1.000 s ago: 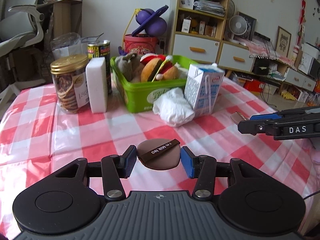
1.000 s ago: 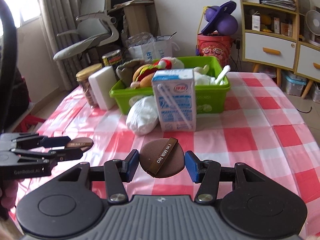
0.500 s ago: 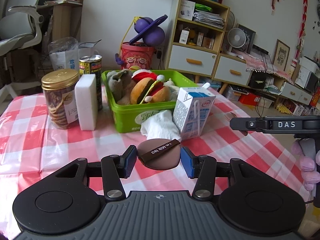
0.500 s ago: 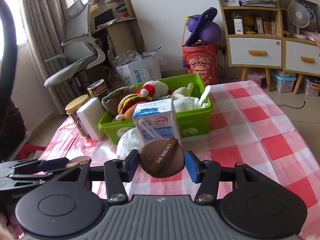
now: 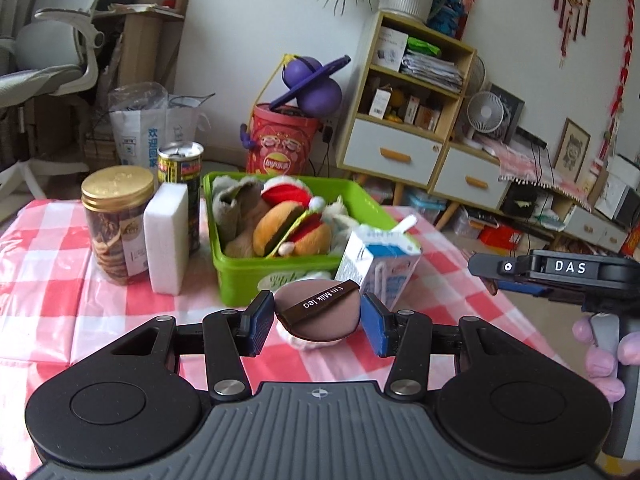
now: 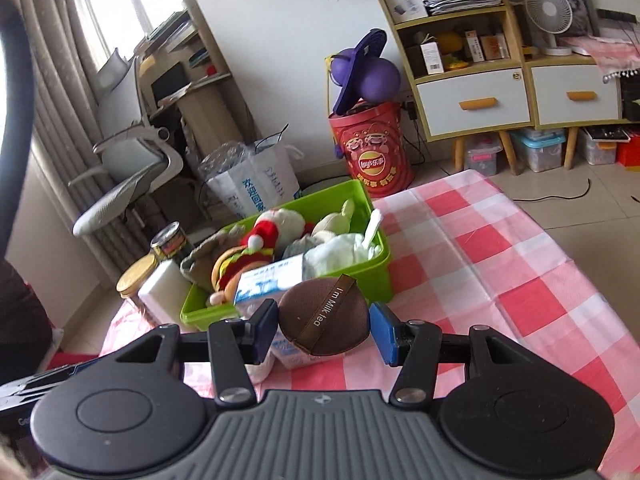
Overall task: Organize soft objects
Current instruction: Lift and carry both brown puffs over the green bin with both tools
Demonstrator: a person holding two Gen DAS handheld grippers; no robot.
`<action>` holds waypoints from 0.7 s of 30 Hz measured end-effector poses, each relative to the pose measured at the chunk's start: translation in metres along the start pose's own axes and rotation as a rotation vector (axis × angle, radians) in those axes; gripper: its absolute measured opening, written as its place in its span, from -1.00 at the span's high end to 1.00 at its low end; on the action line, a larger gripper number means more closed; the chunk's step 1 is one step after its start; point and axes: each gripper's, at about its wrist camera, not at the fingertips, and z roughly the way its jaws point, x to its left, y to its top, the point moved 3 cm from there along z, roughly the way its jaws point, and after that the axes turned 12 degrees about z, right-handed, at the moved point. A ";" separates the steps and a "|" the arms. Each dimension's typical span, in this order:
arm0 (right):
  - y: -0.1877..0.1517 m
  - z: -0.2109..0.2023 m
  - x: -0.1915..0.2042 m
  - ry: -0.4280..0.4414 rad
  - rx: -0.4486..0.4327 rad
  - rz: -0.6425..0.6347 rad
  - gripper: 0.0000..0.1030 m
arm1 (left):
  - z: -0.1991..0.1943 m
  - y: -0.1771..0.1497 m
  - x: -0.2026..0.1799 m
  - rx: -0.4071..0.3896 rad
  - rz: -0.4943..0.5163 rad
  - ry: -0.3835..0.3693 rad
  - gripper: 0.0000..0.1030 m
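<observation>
The left gripper (image 5: 317, 317) pinched a round brown powder puff with a "I'm Milk tea" ribbon (image 5: 317, 311) between its blue pads (image 5: 261, 320), held in the air just in front of the bright green plastic bin (image 5: 276, 274). The right gripper (image 6: 323, 327) pinched a second, darker brown round puff with the same ribbon (image 6: 324, 320), also lifted in front of that bin (image 6: 372, 258).

Inside the bin lay soft toys: a plush hamburger (image 5: 292, 230), a red-and-white Santa plush (image 5: 286, 192) and a grey stuffed animal (image 5: 234, 204). A blue-and-white milk carton (image 5: 378, 264) stood touching the bin's front wall. Just beside the bin's left wall stood a white foam block (image 5: 166, 238), a gold-lidded clear jar of cookies (image 5: 116, 224) and a tall tin can (image 5: 180, 164) behind the block. Everything rested on a red-and-white checked tablecloth (image 5: 48, 280).
</observation>
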 end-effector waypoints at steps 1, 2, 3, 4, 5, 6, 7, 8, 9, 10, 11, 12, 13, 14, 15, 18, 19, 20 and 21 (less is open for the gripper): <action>0.003 0.001 0.001 0.001 -0.003 0.004 0.52 | 0.001 0.001 0.000 -0.004 -0.003 -0.003 0.06; 0.005 0.001 0.001 0.006 -0.005 0.007 0.52 | 0.002 0.003 -0.001 -0.005 -0.004 -0.005 0.06; 0.008 0.003 0.003 0.015 -0.004 0.005 0.52 | 0.004 0.005 -0.001 -0.005 -0.005 -0.005 0.06; 0.010 0.004 0.004 0.024 -0.005 0.001 0.52 | 0.006 0.005 -0.001 -0.003 -0.010 -0.004 0.06; 0.012 0.005 0.004 0.031 -0.008 -0.003 0.52 | 0.007 0.006 0.000 0.000 -0.018 -0.005 0.06; 0.013 0.007 0.005 0.033 -0.010 0.001 0.52 | 0.008 0.006 0.000 0.006 -0.028 -0.007 0.06; 0.014 0.008 0.004 0.035 -0.008 0.017 0.52 | 0.009 0.007 0.000 0.012 -0.039 -0.010 0.06; 0.015 0.011 0.004 0.039 -0.002 0.037 0.52 | 0.009 0.008 -0.001 0.012 -0.043 -0.015 0.06; 0.016 0.013 0.003 0.045 0.006 0.055 0.52 | 0.009 0.009 -0.003 0.009 -0.041 -0.022 0.06; 0.016 0.014 0.004 0.050 0.010 0.063 0.52 | 0.009 0.010 -0.005 0.006 -0.034 -0.025 0.06; 0.017 0.015 0.005 0.053 0.008 0.062 0.52 | 0.009 0.011 -0.007 0.006 -0.026 -0.027 0.06; 0.018 0.016 0.006 0.054 0.007 0.059 0.52 | 0.008 0.012 -0.009 0.004 -0.020 -0.028 0.06; 0.020 0.016 0.007 0.056 0.007 0.064 0.52 | 0.008 0.014 -0.010 0.002 -0.017 -0.029 0.06; 0.022 0.017 0.006 0.060 0.008 0.075 0.52 | 0.007 0.016 -0.010 0.000 -0.019 -0.031 0.06; 0.026 0.018 0.005 0.062 0.010 0.092 0.52 | 0.007 0.018 -0.010 -0.002 -0.020 -0.033 0.06; 0.039 0.027 0.000 0.072 0.041 0.151 0.52 | 0.009 0.030 -0.008 -0.009 0.012 -0.031 0.06; 0.043 0.032 -0.001 0.070 0.053 0.154 0.52 | 0.011 0.033 -0.007 -0.012 0.021 -0.029 0.06; 0.047 0.035 -0.002 0.064 0.056 0.152 0.52 | 0.013 0.038 -0.005 -0.016 0.025 -0.031 0.06; 0.051 0.041 -0.003 0.059 0.064 0.149 0.52 | 0.016 0.043 -0.004 -0.017 0.026 -0.036 0.06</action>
